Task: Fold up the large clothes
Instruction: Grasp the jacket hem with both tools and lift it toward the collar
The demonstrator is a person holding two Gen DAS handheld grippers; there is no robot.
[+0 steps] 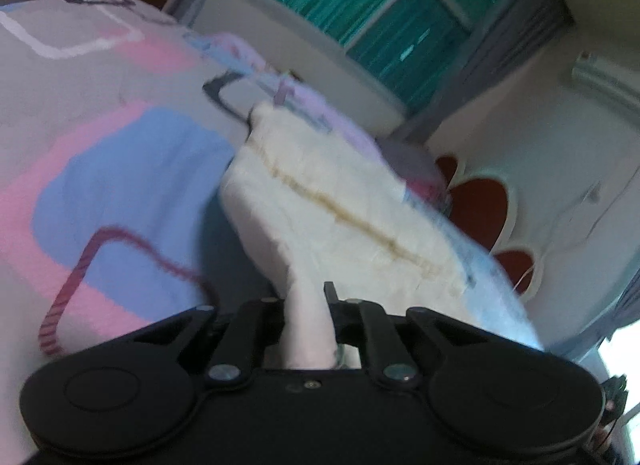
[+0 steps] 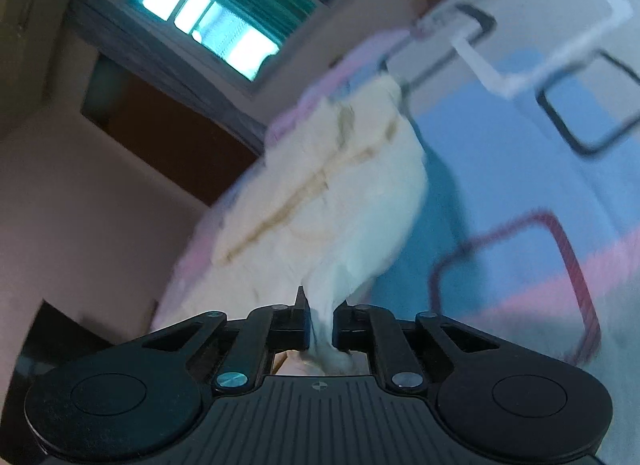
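1. Pinching a bunched fold of the cream garment (image 1: 320,193), the left claw (image 1: 307,305) is standing nearly closed, cloth squeezed between its jaws; the view is blurred.
2. Gripping another gathered edge of the same garment (image 2: 320,193), the right claw (image 2: 320,317) is likewise clamping down on the fabric.
3. Lying spread over the patterned bedsheet (image 1: 120,169) of the bed, the garment is showing a tan seam along its length; a green-shuttered window (image 1: 384,5) is showing behind.

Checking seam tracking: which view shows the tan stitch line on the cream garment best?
Left wrist: the tan stitch line runs as one long diagonal across the cream garment. Right wrist shows it fainter, broken and blurred.
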